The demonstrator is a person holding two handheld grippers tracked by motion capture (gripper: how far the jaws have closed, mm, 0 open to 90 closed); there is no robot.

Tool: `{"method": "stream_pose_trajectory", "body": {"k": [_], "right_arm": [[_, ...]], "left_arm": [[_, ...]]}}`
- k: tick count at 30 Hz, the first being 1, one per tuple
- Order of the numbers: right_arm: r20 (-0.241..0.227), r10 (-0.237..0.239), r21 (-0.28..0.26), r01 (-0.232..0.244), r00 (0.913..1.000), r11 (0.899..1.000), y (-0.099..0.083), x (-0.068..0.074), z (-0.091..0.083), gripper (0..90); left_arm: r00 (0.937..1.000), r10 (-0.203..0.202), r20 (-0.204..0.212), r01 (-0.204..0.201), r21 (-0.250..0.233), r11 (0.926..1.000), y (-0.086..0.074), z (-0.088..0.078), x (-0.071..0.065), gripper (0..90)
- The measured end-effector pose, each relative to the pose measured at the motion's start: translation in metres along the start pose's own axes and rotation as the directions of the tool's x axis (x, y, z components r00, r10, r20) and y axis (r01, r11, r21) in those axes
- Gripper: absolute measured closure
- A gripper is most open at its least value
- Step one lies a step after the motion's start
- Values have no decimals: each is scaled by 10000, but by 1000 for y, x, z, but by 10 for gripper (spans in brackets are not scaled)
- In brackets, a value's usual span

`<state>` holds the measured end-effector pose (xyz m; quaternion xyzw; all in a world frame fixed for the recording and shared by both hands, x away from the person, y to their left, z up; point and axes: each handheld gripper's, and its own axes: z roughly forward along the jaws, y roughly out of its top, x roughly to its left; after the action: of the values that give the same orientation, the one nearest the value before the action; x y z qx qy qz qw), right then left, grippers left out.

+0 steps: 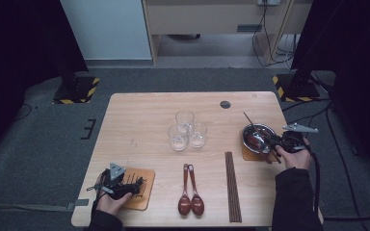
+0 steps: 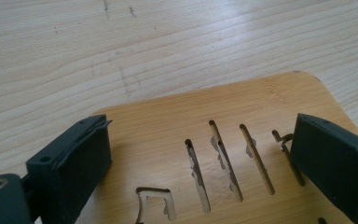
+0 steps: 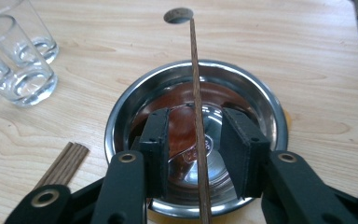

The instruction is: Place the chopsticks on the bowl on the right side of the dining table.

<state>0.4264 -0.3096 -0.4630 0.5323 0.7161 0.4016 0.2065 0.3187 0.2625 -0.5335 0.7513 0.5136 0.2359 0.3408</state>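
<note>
Chopsticks are being set into the steel bowl [image 3: 196, 140] that sits on a wooden coaster [image 1: 250, 154] near the table's [image 1: 139, 115] right edge. I see my right gripper [image 3: 196, 158] over the bowl with its jaws parted; a single chopstick [image 3: 196, 107] runs between them, touching neither pad, its far end leaning out past the bowl's far rim toward the small dark hole [image 3: 178, 15] in the tabletop. A dark wooden spoon appears to lie in the bowl as well.

I judge this the release step: the stick looks delivered and let go. My next move calls for backing the right gripper straight off without knocking the stick, then going to the bundle of chopsticks [image 1: 232, 185] lying near the front edge, just left of the bowl.

My left gripper [image 2: 200, 154] rests at the front-left corner, jaws wide apart and gripping nothing, over a second slotted wooden coaster [image 2: 214, 140].

Counted: two coasters, one bowl, three clear glasses [image 1: 187, 130] clustered mid-table, two wooden spoons [image 1: 191, 195] side by side at the front edge. I cannot count the bundled sticks.
</note>
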Motion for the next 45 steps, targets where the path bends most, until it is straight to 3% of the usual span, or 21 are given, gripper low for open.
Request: {"method": "stream_pose_trajectory", "body": {"k": [12,27,45], "right_arm": [[-105,-32,-475,27,9999,9989,1,14,-20,514],[-274,-224,-929,197,9994,9955,2,34,-42,487],[-606,-530,-1026,466,9968,9936,0,63,-44,473]], "left_arm": [[10000,-5,1,5,-1,10000,0,0,0,40],[10000,-7,4,7,-1,10000,0,0,0,40],[10000,-11,7,11,-3,10000,0,0,0,40]]}}
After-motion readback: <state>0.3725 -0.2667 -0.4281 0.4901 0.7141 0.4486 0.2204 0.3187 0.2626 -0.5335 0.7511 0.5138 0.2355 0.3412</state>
